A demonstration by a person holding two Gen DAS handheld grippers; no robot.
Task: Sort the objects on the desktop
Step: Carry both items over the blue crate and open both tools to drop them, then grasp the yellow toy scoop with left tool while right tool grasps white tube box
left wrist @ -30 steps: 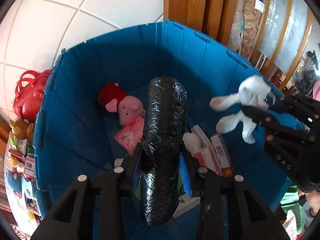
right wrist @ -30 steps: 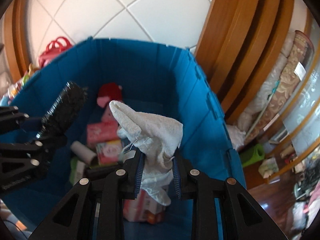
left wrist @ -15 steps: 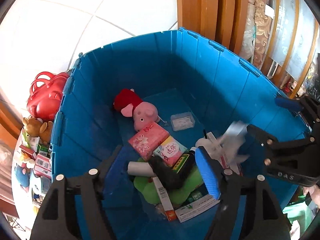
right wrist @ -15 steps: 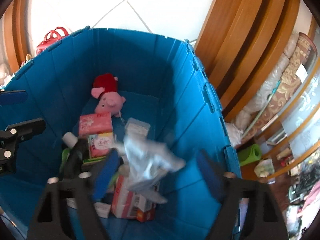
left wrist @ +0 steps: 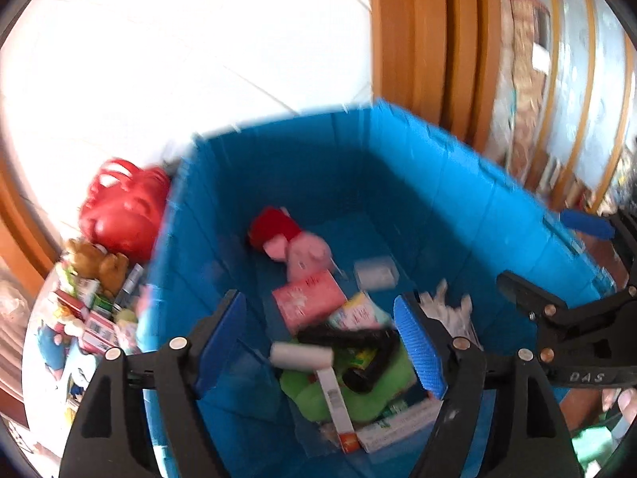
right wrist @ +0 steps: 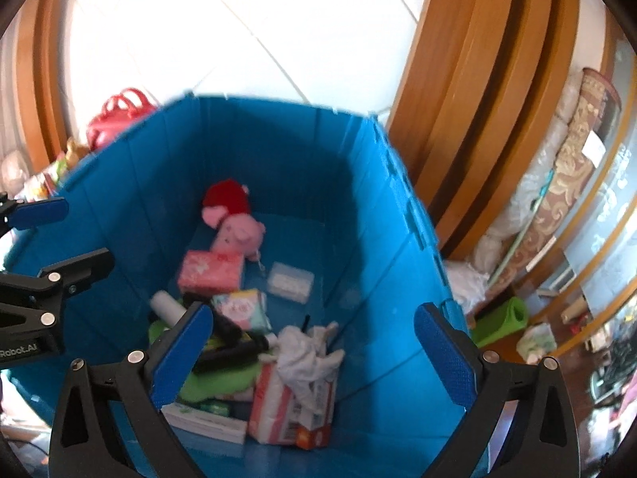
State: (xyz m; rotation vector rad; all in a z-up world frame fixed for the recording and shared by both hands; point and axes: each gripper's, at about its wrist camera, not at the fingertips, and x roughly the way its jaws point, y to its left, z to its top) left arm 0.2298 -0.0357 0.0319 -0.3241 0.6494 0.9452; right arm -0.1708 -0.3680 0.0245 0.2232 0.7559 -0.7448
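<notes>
A large blue bin (right wrist: 358, 207) filled most of both wrist views, standing on pale tiled floor (right wrist: 239, 40) beside wooden door frames (right wrist: 458, 119). Both tools hovered above its open top. The left gripper (left wrist: 320, 342) had its jaws spread wide with nothing between them, and the right gripper (right wrist: 314, 354) was likewise released and empty.

Inside the bin lay the sorted things: a pink pig plush (right wrist: 235, 223) with a red hat at the far end, a pink tissue pack (right wrist: 209, 273) just beside it, a small clear box (right wrist: 290, 283), a white roll (left wrist: 300, 356), a black brush (left wrist: 350, 338) lying across a green plush (left wrist: 350, 394), and a crumpled white plush toy (right wrist: 308, 352) resting on a carton (right wrist: 290, 410) against the right wall.

What remained to sort appeared to sit outside the bin, to the left: a red bag (left wrist: 123, 207), a brown teddy (left wrist: 95, 259) and a heap of small boxes (left wrist: 91, 314) on what may be the worktop, blurred and hard to separate. That pile lay to the left of the left jaws and behind the bin's wall, so the left hand seemed the nearer; the wall stood in the way of a straight reach, and I judged the tool would need to clear the rim first.
</notes>
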